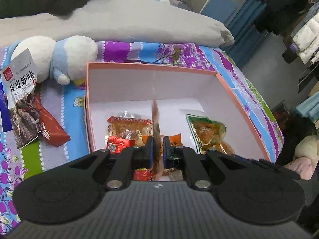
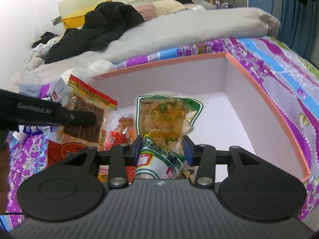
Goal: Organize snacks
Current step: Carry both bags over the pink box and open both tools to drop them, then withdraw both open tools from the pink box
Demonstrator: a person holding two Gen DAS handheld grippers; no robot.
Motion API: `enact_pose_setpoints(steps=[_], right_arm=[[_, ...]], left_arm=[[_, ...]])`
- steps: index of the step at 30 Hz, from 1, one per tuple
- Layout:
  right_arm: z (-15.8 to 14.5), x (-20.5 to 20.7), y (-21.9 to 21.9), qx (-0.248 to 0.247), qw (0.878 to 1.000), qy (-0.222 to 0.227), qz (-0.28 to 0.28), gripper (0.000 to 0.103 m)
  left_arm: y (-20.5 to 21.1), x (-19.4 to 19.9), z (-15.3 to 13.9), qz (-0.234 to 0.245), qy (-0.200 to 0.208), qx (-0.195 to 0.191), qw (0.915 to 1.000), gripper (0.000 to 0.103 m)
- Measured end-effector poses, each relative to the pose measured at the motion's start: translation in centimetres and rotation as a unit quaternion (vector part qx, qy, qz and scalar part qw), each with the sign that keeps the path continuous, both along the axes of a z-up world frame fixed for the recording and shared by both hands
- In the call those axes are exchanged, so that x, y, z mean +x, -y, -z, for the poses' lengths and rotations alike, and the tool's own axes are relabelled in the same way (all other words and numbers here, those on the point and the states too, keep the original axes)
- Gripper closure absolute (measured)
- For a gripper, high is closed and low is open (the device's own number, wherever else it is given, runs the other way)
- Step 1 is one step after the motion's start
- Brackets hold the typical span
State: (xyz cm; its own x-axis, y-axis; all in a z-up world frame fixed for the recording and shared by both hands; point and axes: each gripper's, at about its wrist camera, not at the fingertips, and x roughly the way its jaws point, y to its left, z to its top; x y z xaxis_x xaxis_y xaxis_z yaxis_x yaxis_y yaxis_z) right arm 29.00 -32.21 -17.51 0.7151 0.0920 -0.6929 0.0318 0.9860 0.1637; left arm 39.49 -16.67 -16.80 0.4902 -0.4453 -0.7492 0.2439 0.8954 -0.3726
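A pink open box [image 1: 151, 66] with a white inside sits on the bed. In it lie a red-edged snack pack [image 1: 127, 127] and a green-edged pack [image 1: 209, 131]. My left gripper [image 1: 158, 149] is shut on a thin brown snack pack [image 1: 155, 119], held edge-on above the box. In the right wrist view my right gripper [image 2: 162, 145] is shut on a green-edged pack [image 2: 165, 119] over the box [image 2: 265, 97]. The left gripper's arm [image 2: 49, 113] holds its red-and-yellow-edged brown pack [image 2: 85, 115] at the left.
On the flowered bedspread [image 1: 65, 103] left of the box lie a shrimp-flavour bag [image 1: 22, 103] and a dark red pack [image 1: 50, 129]. A white-and-blue plush toy [image 1: 57, 57] lies behind them. A grey quilt [image 1: 119, 20] is piled beyond the box.
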Motion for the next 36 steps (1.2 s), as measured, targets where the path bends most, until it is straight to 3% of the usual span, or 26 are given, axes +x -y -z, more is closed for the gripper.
enact_pose_setpoints(steps=[1, 3, 13, 27, 36], right_arm=[[0.1, 0.1, 0.2, 0.004, 1.0, -0.003, 0.007, 0.047], [0.3, 0.1, 0.4, 0.011, 1.0, -0.006, 0.015, 0.034], [-1.9, -2.4, 0.0, 0.015, 1.0, 0.02, 0.009, 0.031], [-6.3, -11.1, -3.7, 0.013, 0.997, 0.081, -0.002, 0.031], [-7.5, -15.8, -6.3, 0.019, 0.994, 0.109, -0.015, 0.031]], left_arm=[[0.0, 0.2, 0.1, -0.003, -0.007, 0.002, 1.0, 0.063], [-0.3, 0.0, 0.0, -0.014, -0.002, 0.0, 0.9999, 0.044], [-1.3, -3.3, -3.3, -0.008, 0.033, -0.002, 0.9994, 0.043], [-6.7, -15.0, -9.5, -0.014, 0.109, 0.007, 0.9939, 0.043], [-10.3, -21.4, -11.5, -0.033, 0.135, 0.003, 0.9904, 0.043]])
